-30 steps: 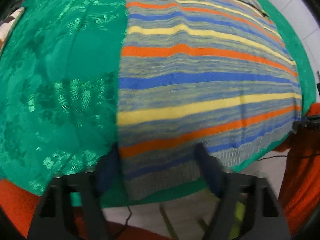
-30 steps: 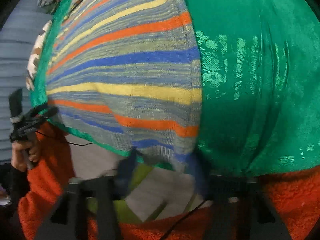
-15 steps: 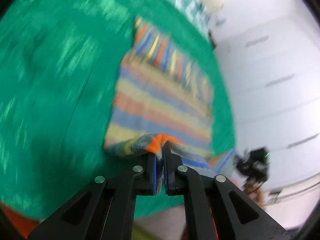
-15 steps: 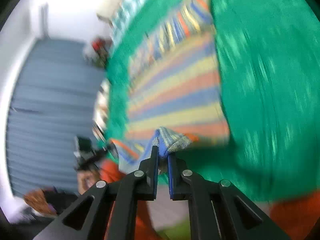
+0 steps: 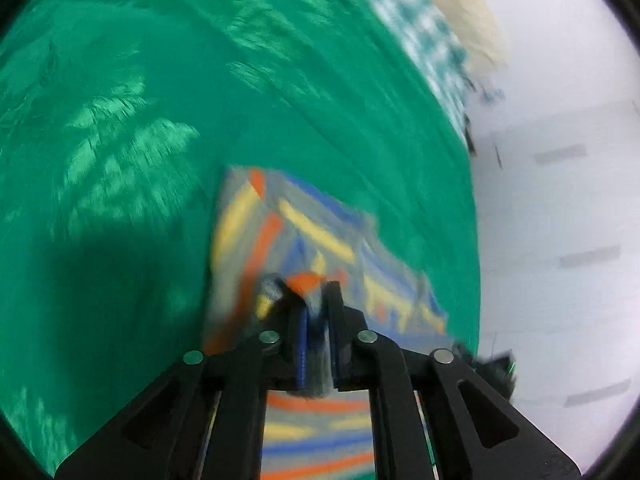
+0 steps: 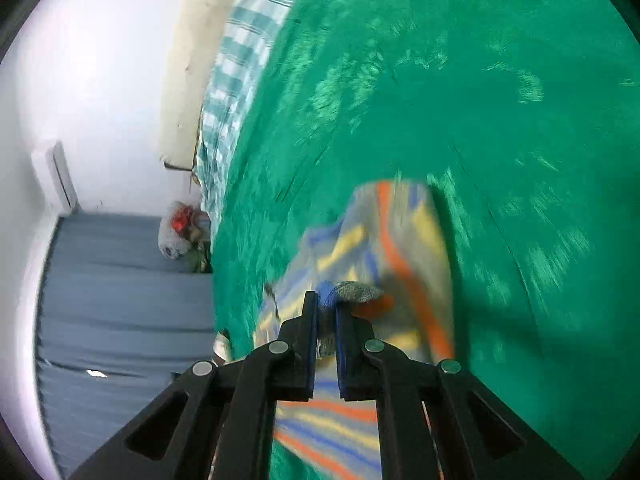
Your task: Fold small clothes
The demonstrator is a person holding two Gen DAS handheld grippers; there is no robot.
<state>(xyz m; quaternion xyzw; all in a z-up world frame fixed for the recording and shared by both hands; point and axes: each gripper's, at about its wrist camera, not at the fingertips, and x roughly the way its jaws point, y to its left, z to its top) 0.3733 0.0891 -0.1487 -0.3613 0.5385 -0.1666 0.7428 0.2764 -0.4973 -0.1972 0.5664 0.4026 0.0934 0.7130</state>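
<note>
1. Claws first: my left claw [image 5: 316, 312] is pinched tight on a bunched corner of the striped knit garment [image 5: 304, 240], and my right claw [image 6: 326, 312] is clamped just as tight on a second corner of it, cloth squeezed between the blue pads of each.
2. Beyond my fingers the garment drapes from both grips, its lower part lying on the green bedspread [image 5: 140, 140]; motion blur hides exactly where its far edge sits.
3. Step in hand, as I judge it: carrying the near hem over toward the far end to make a fold. Next, both corners need to travel level, meet the far edge squarely, and be set down before I let go; uneven hands would skew the crease.
4. Count: one garment, one bedspread, two claws, one checked cloth [image 6: 236, 60] at the bed's far end, one pale pillow [image 6: 192, 52] behind it, one small heap of items [image 6: 180, 236] on the floor.
</note>
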